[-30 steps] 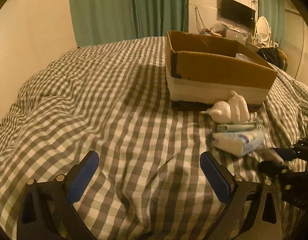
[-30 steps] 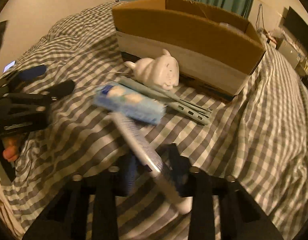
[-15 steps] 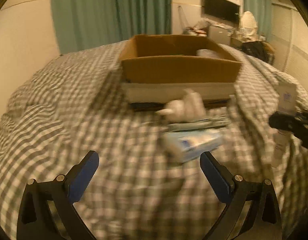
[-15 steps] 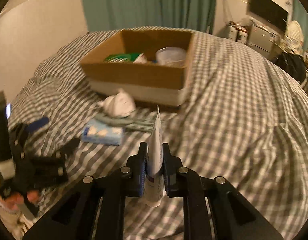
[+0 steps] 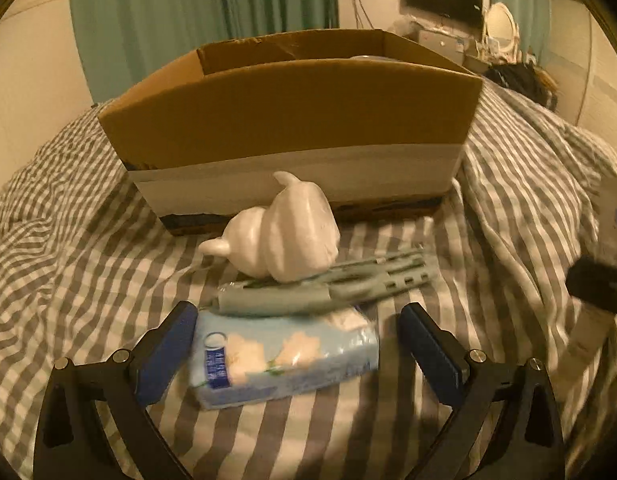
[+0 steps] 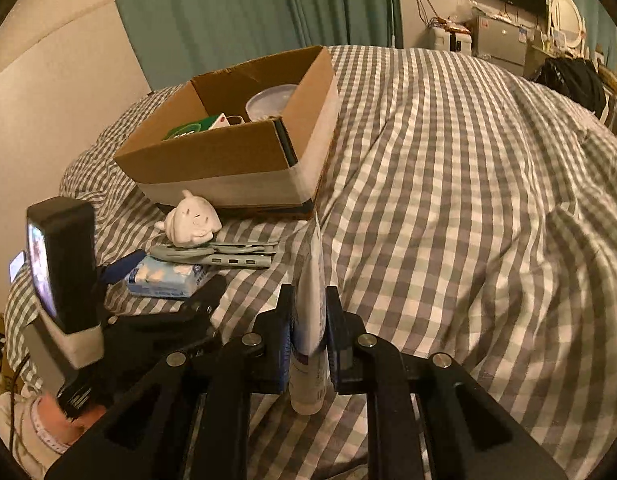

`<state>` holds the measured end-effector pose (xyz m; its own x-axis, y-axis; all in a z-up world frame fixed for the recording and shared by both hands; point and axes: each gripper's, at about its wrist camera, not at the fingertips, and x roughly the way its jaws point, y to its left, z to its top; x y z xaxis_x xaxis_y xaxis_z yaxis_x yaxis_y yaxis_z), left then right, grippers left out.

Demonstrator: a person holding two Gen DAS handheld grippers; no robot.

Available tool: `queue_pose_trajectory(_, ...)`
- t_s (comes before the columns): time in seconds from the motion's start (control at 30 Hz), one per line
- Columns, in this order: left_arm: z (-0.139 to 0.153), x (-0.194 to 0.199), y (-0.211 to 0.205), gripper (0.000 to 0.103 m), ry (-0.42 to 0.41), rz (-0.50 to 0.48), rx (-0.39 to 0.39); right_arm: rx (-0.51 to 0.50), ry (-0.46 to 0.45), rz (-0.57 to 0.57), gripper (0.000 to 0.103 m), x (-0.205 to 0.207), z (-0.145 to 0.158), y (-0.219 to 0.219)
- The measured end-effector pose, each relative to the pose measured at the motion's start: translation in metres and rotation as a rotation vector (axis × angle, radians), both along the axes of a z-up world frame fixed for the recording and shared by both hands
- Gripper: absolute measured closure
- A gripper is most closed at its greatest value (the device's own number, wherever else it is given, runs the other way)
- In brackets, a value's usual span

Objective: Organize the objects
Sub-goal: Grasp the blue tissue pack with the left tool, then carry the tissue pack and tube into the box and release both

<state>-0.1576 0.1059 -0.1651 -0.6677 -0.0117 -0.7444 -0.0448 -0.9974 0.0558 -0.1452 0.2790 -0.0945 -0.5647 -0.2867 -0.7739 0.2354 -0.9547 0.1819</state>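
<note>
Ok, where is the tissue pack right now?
On the bedspread, between the open left gripper's fingers, the tissue pack lies just in front of the grey hanger.

Centre frame: cardboard box [image 5: 292,120] on checked bedding [image 5: 88,264]. Before it: white figurine [image 5: 284,236] resting on grey hanger [image 5: 328,288]. Lower centre: blue tissue pack [image 5: 284,356] between the spread fingers of the left gripper [image 5: 300,352].

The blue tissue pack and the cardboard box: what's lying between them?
In the left wrist view, a grey-green folded hanger and a white figurine resting on it lie between tissue pack and box.
</note>
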Motion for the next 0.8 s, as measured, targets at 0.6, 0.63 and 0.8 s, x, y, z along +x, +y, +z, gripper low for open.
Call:
queue_pose_trajectory(0.6,0.033,0.048,-0.030,0.027,-0.005,-0.023,0.088,0.034,0.044,0.036,0.089,0.020,0.010,-0.020)
queue_pose_trajectory(0.63,0.036,0.051,-0.032,0.027,0.000,-0.021,0.089,0.030,0.049,0.041,0.089,0.023,0.012,-0.023)
queue_pose_trajectory(0.8,0.059,0.059,-0.045,0.027,0.050,-0.013,0.126,0.032,0.060,0.058,0.089,0.031,0.023,-0.033)
